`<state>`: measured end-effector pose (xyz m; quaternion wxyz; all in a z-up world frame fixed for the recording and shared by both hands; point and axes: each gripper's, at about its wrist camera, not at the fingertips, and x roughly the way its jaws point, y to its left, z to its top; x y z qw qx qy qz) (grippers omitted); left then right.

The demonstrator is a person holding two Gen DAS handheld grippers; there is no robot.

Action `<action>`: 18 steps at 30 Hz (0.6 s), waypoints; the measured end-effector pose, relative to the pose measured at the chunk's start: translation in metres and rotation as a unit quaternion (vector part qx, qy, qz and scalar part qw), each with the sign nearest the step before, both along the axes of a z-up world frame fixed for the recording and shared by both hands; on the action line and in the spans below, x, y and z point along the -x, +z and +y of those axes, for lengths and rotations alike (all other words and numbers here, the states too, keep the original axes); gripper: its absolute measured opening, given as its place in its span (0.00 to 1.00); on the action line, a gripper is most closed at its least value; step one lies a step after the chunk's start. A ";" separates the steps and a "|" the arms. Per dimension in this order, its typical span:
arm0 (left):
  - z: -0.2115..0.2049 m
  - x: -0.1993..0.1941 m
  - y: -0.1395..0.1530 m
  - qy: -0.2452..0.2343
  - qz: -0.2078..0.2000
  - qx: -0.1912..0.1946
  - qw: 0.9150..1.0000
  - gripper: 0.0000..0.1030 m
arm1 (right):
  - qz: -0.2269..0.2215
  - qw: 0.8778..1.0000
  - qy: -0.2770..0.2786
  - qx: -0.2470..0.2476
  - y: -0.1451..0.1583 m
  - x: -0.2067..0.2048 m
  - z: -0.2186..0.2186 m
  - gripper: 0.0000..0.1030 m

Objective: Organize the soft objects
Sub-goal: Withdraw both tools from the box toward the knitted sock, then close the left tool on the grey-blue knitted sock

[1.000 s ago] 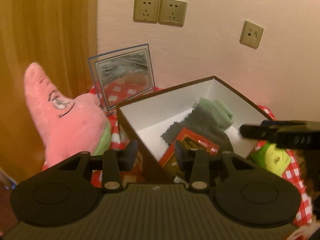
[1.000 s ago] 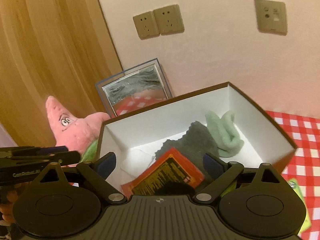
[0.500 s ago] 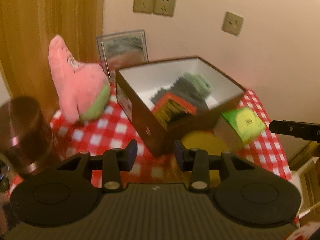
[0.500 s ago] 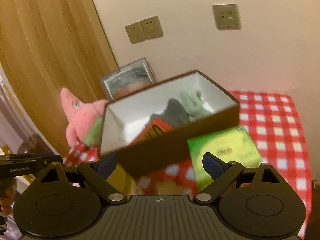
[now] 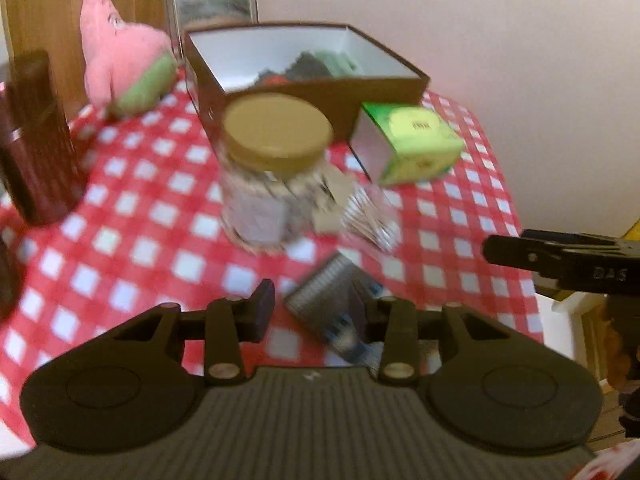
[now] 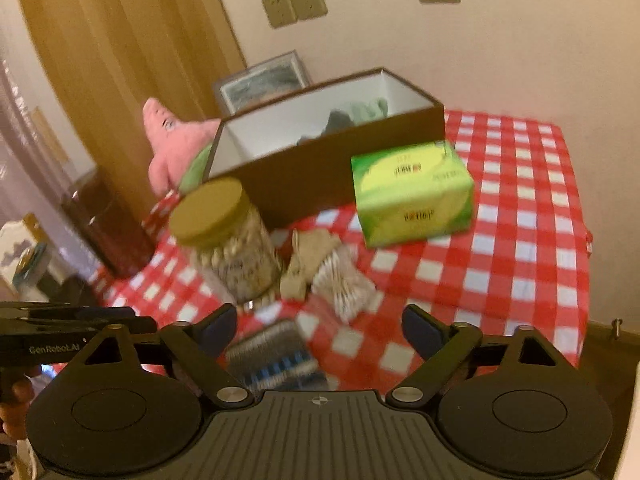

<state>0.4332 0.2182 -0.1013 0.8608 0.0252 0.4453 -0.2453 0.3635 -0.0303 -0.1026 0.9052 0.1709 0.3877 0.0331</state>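
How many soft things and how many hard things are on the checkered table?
Soft: 3 - pink plush, striped cloth, beige pouch.
Hard: 4 - brown box, green carton, jar, dark canister.
Total: 7.

- A lived-in room of a home.
- A red-and-white checked tablecloth (image 6: 520,208) covers the worktop at centre frame.
- A pink star-shaped plush toy (image 6: 172,140) leans at the left, beside a framed picture (image 6: 264,80).
- Beige wall sockets (image 6: 294,3) sit above on the plain pale wall.
- A wooden door panel (image 6: 120,40) fills the upper left.
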 end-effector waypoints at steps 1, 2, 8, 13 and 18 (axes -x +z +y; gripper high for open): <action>-0.006 0.009 -0.003 0.007 0.004 -0.003 1.000 0.36 | 0.004 1.000 0.005 -0.002 -0.002 0.005 -0.004 0.80; -0.010 0.016 -0.005 0.014 0.006 -0.005 1.000 0.36 | 0.009 1.000 0.010 -0.003 -0.005 0.010 -0.007 0.78; -0.032 0.063 -0.014 0.065 0.010 -0.014 0.998 0.36 | 0.023 0.999 0.047 0.002 -0.016 0.032 -0.025 0.73; -0.046 0.092 -0.022 0.101 0.017 -0.008 0.995 0.36 | 0.028 0.996 0.079 0.003 -0.025 0.049 -0.041 0.72; -0.063 0.106 -0.020 0.106 0.016 -0.007 0.994 0.42 | 0.035 0.995 0.093 -0.004 -0.030 0.059 -0.056 0.72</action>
